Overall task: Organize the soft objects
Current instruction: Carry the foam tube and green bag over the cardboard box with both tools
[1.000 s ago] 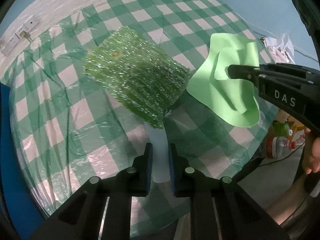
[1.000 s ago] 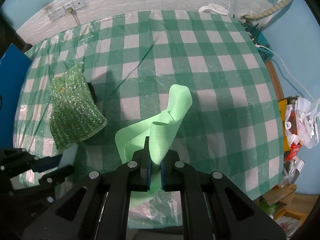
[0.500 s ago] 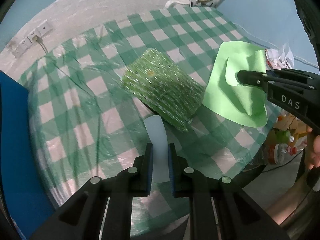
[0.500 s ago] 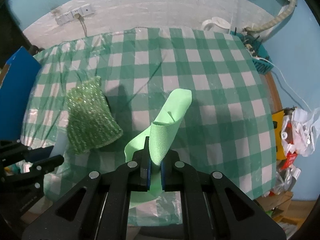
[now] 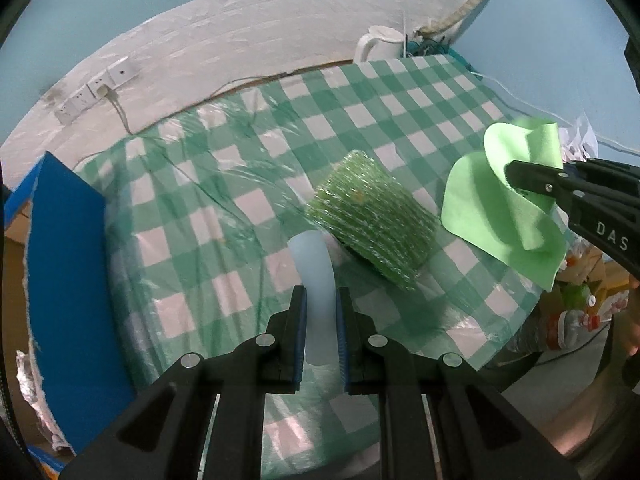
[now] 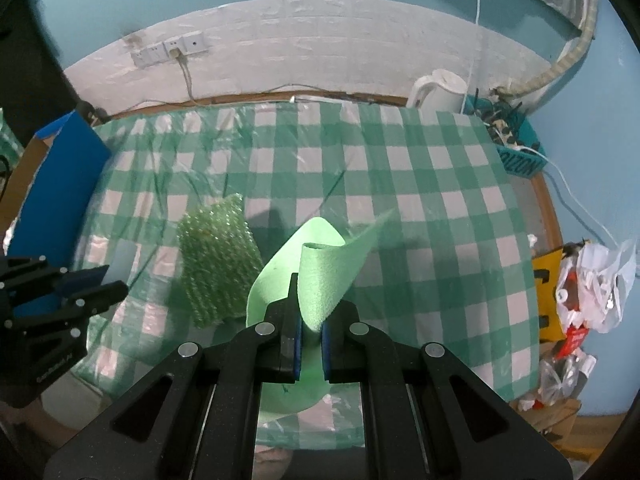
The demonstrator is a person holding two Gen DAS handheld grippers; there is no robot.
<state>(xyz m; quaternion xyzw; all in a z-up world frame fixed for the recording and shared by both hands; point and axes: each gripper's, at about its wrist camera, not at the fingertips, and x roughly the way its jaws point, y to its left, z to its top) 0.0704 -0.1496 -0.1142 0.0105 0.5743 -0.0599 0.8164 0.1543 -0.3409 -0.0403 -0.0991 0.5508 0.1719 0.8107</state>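
My left gripper [image 5: 320, 312] is shut on a pale translucent white soft sheet [image 5: 314, 268] and holds it above the near part of the checked table [image 5: 248, 208]. A glittery green scrubbing cloth [image 5: 372, 228] lies on the table just beyond it; it also shows in the right wrist view [image 6: 218, 256]. My right gripper [image 6: 310, 312] is shut on a light green foam sheet [image 6: 320, 256], lifted off the table and curling. That sheet [image 5: 500, 204] and the right gripper [image 5: 520, 176] show at the right of the left wrist view. The left gripper [image 6: 108, 284] shows at the left of the right wrist view.
A blue box [image 5: 68, 264] stands at the table's left edge. A white kettle [image 6: 440, 88] and a teal basket [image 6: 508, 140] stand at the far right corner. Wall sockets [image 6: 172, 48] are behind. Plastic bags and clutter [image 6: 592, 280] lie to the right of the table.
Both grippers have pulled back and up from the table with their sheets, so more of the table and the wall shows. The glittery cloth stays on the table.
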